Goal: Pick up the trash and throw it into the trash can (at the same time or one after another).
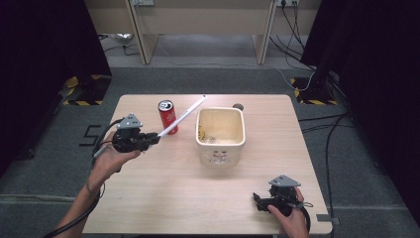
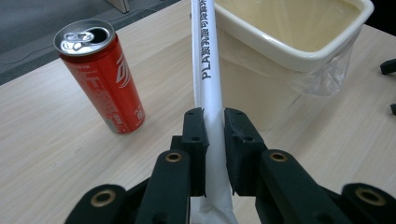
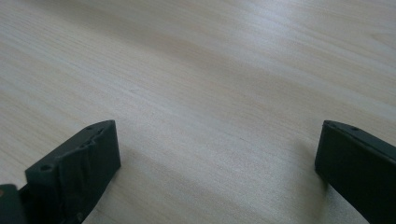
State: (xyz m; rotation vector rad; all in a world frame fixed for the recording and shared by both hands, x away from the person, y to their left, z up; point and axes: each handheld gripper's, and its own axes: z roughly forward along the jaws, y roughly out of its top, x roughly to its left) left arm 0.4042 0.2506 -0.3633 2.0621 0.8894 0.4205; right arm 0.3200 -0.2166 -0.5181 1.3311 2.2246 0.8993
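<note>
White paper-wrapped straw [image 2: 205, 60] clamped in left gripper [image 2: 214, 135].
Right gripper [image 3: 217, 149] gapes empty over woodgrain table [image 3: 196, 70]; red can [image 2: 100, 74] seemingly aluminium.

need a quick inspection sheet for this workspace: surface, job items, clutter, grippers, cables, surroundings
Surface: light wooden table, bare grain under the right gripper.
Job's things: white paper-wrapped straw clamped in the left gripper, angled up between can and bin; red aluminium drink can upright, tab opened; cream square plastic bin with a clear liner.
Clutter: small dark round object at the table's far edge, beyond the bin.
Grippers: left shut on the straw; right gripper open, low over the table.
Cables: black cable trailing from the left gripper; loose cables on the floor.
Surroundings: grey floor, black curtains, hazard-striped bases.
</note>
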